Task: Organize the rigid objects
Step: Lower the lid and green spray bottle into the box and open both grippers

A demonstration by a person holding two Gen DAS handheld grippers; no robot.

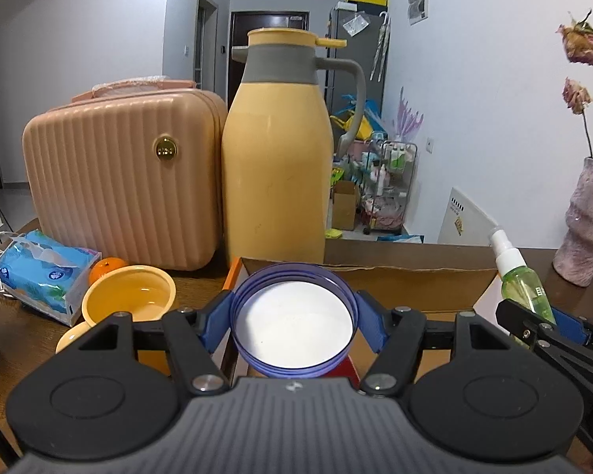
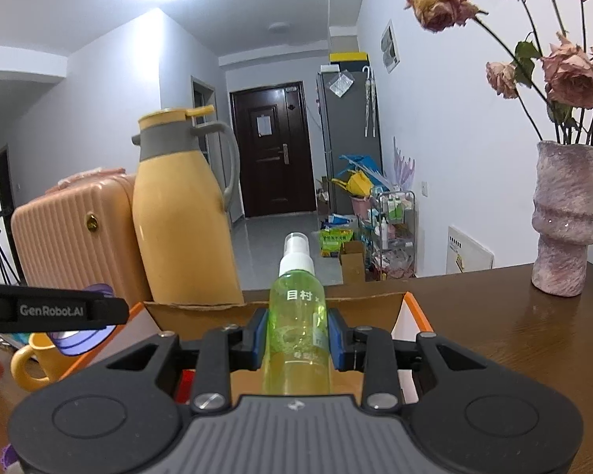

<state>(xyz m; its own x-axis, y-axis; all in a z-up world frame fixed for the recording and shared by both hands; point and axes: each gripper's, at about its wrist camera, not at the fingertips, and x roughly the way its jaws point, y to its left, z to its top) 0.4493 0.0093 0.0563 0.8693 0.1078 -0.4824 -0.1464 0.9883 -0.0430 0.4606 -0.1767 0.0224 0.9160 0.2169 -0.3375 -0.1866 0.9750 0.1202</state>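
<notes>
My left gripper [image 1: 293, 326] is shut on a purple-rimmed round container [image 1: 293, 322] with a white inside, held above the open cardboard box [image 1: 407, 274]. My right gripper [image 2: 296, 337] is shut on a green spray bottle [image 2: 296, 328] with a white nozzle, held upright over the same box [image 2: 367, 302]. The bottle also shows at the right of the left wrist view [image 1: 522, 282]. The purple container shows at the left of the right wrist view [image 2: 83, 339], beside the left gripper's arm.
A yellow thermos jug [image 1: 276, 166] and a pink ribbed case [image 1: 122, 181] stand behind the box. A yellow cup [image 1: 130, 296], an orange [image 1: 106, 266] and a tissue pack [image 1: 43, 272] lie to the left. A vase with dried roses [image 2: 565, 217] stands to the right.
</notes>
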